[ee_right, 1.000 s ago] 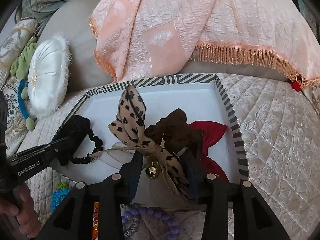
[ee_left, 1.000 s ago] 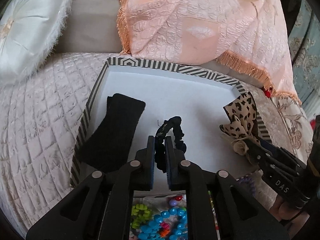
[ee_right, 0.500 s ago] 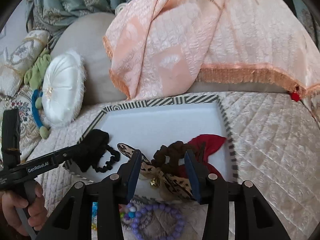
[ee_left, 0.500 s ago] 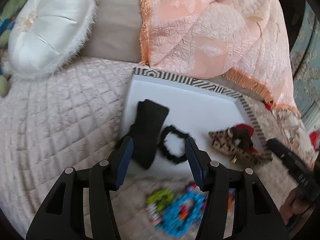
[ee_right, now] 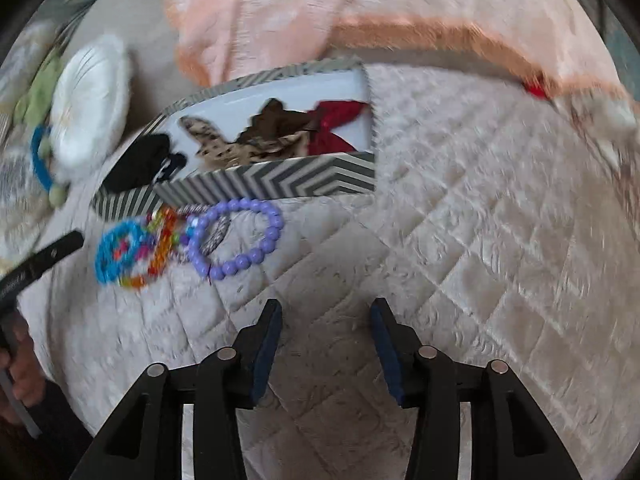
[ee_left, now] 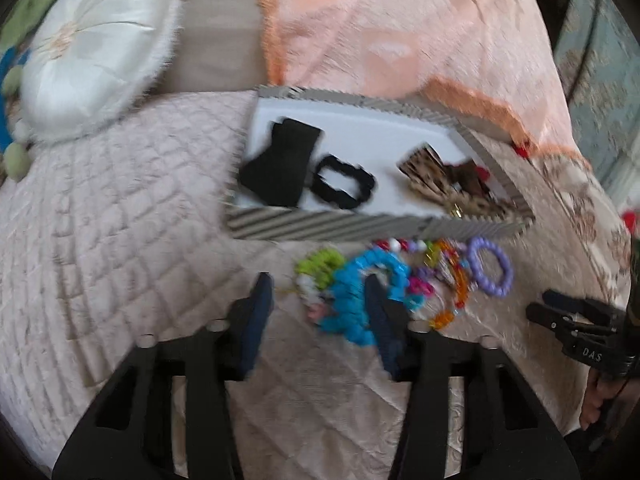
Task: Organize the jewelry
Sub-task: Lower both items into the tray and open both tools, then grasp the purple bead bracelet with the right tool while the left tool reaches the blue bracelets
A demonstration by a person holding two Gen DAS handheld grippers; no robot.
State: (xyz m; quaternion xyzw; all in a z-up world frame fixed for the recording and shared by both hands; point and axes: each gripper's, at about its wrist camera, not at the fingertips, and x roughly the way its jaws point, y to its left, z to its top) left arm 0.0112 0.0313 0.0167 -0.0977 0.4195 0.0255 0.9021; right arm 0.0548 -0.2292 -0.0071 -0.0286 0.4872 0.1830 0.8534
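At nine o'clock from your box (ee_left: pixel 360 228) sits a round white pillow (ee_left: pixel 96 48) on the quilted bed cover (ee_left: pixel 120 232). Inside the striped box, from left to right, lie a black cloth (ee_left: pixel 280 168), a black hair tie (ee_left: pixel 344 182), a spotted bow (ee_left: pixel 436 184) and a red bow (ee_right: pixel 336 124). Just in front of the box, at six o'clock, the bracelets lie in a pile: green (ee_left: pixel 320 264), blue (ee_left: pixel 356 296), orange (ee_left: pixel 452 300) and purple (ee_left: pixel 490 266). Your left gripper (ee_left: pixel 318 306) hangs over the blue one, its fingers apart and just closing a bit, pressing on nothing. Your right gripper (ee_right: pixel 326 332) is over bare cover, fingers apart, just opening wider, holding nothing.
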